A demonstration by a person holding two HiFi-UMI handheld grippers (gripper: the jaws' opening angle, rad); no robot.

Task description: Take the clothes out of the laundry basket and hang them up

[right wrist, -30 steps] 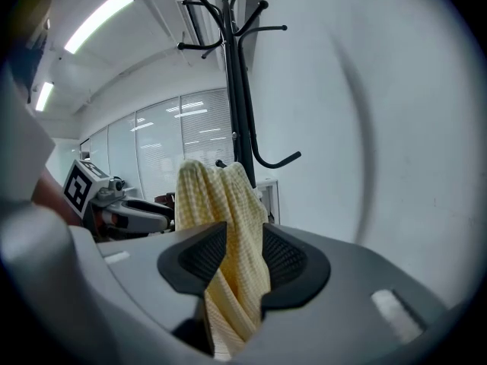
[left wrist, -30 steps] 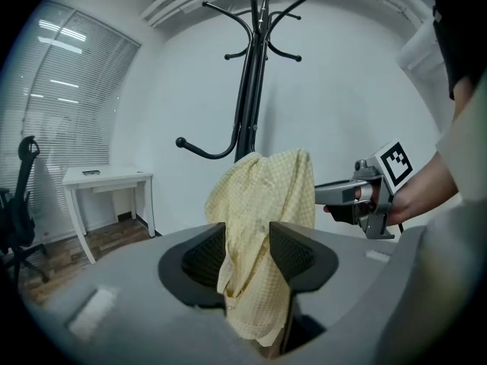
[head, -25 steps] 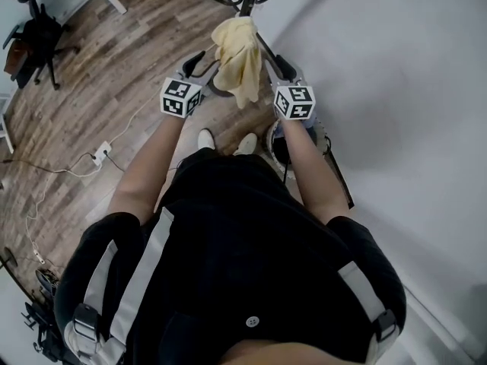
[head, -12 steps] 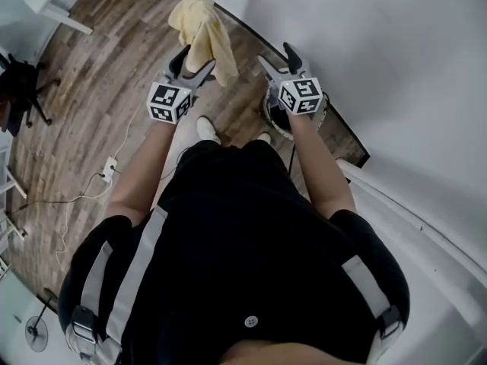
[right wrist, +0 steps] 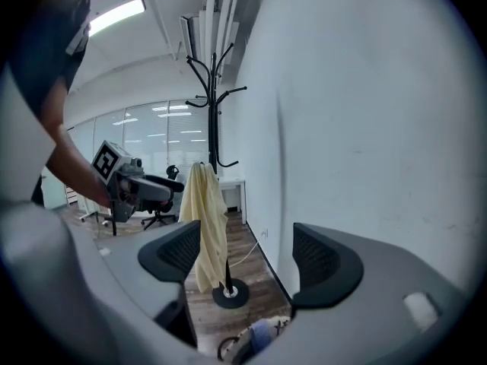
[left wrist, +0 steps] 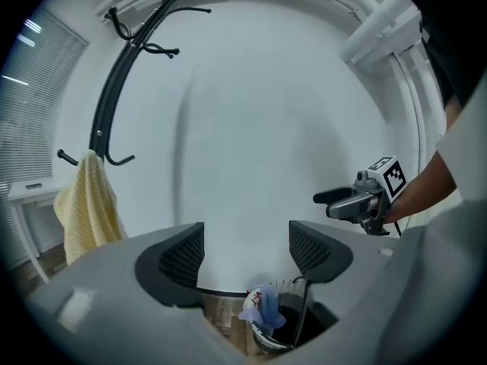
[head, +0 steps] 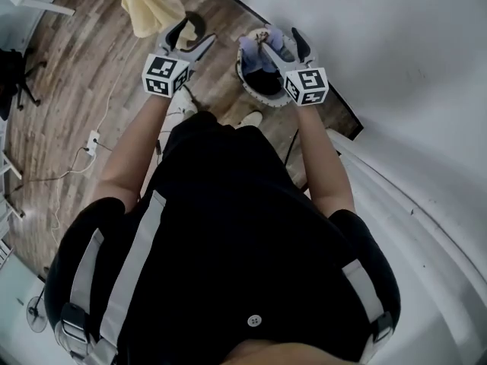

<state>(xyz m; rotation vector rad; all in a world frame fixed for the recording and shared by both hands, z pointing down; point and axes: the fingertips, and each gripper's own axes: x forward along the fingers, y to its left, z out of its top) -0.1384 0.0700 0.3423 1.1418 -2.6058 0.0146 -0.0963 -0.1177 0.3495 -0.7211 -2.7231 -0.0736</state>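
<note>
With 1 yellow garment [head: 144, 10] on the coat rack [right wrist: 215, 112], the left gripper [head: 190, 38] and right gripper [head: 283, 46], jaws opening and empty, hover near the laundry basket [head: 262, 96], so the next move is probably a reach down to grasp its blue garment [head: 249, 48].

— Does the head view show the whole yellow cloth [head: 144, 6]?
— No, the top edge cuts it off, upper left.
— And the laundry basket [head: 257, 93]?
— Top centre; the clothes [head: 249, 52] in it are too small to tell apart.
</note>
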